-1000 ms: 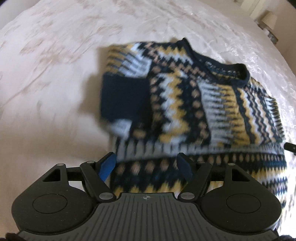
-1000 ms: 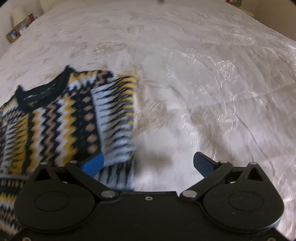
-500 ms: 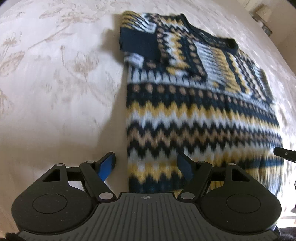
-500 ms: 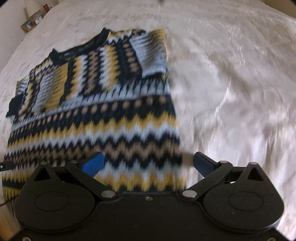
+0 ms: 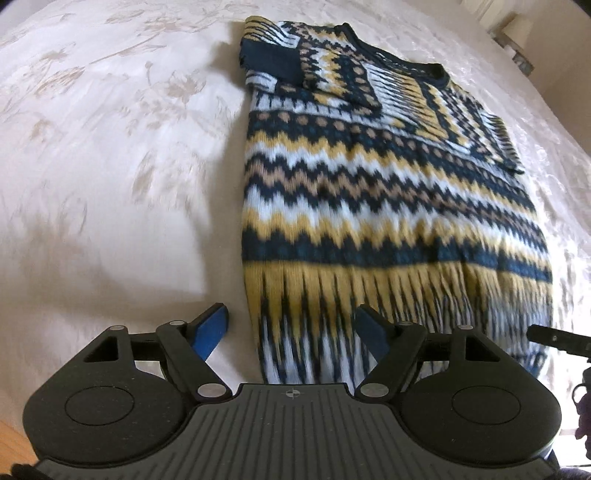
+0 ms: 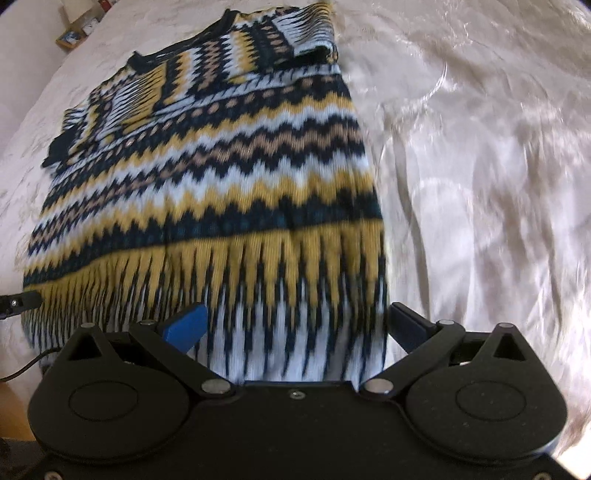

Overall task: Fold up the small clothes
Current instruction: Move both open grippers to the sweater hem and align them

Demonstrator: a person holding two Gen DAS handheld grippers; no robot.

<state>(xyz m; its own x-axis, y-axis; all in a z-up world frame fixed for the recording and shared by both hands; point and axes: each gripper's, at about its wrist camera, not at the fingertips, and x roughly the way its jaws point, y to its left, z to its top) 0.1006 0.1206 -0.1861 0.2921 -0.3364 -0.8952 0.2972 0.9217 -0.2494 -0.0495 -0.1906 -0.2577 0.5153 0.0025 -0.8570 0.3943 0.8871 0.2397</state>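
Your knitted sweater with navy, mustard, tan and pale blue zigzag bands (image 5: 388, 184) lies flat on the cream bedspread with a pale floral pattern (image 5: 110, 147); its collar points away from you and its hem lies nearest you; both sleeves are folded in across the chest, the one with the solid navy cuff (image 5: 269, 61) on the left side in your left wrist view.

Your left gripper (image 5: 291, 326) hangs over the hem's left corner with its blue-padded fingers (image 5: 210, 326) standing wide; the left pad sits over bare bedspread just outside the sweater's side edge, the right pad sits over the knit; neither pad presses on the cloth, and whether they touch it you cannot tell from this angle.

Your right gripper (image 6: 295, 323) hangs over the hem's right corner, fingers (image 6: 186, 325) spread wide as well; the left pad is over the white-and-navy fringe pattern, the right pad is at the sweater's side edge where it meets the bedspread; nothing is pinched between them.

The hem band nearest both cameras is blurred; the tip of the other gripper shows at the frame edge in each view; a small lamp (image 5: 517, 29) stands beyond the bed's far right corner.
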